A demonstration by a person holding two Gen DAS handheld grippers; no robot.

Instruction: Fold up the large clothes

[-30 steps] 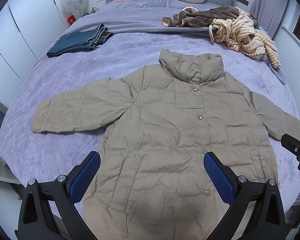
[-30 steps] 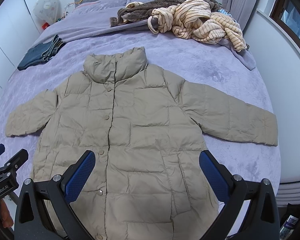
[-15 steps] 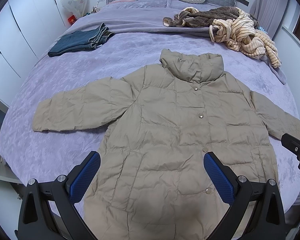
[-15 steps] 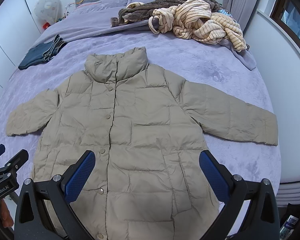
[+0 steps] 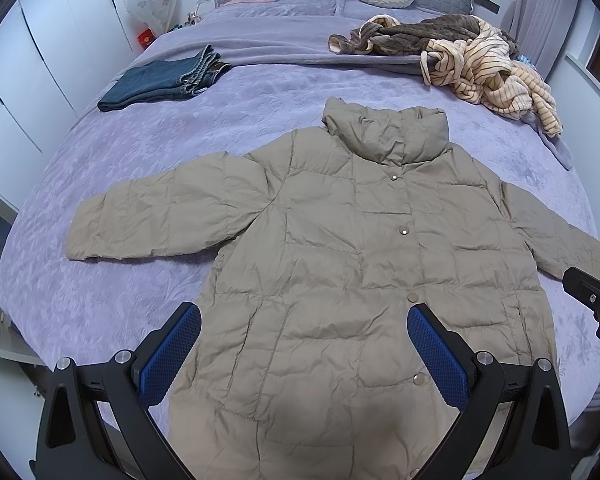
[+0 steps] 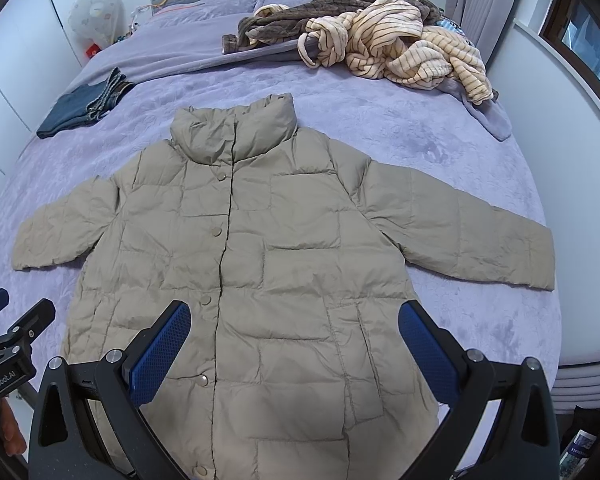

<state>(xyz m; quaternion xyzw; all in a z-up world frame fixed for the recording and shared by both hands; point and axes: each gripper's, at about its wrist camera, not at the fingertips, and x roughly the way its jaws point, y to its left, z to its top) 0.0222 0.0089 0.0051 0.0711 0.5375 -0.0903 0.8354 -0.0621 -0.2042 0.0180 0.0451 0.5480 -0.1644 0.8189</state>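
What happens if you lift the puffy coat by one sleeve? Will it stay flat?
Probably not: the tan coat looks soft and quilted, so it would likely droop. Its puffy filling suggests it is light for its size. The smooth shell may slip.

A beige quilted puffer jacket with a tall stand-up collar lies flat, front side up, on a lavender bedspread. It is snapped closed down the front. The collar points to 12 o'clock, the hem to 6, the sleeves spread toward 9 and 3. The hem's lowest edge seems to run out of view.
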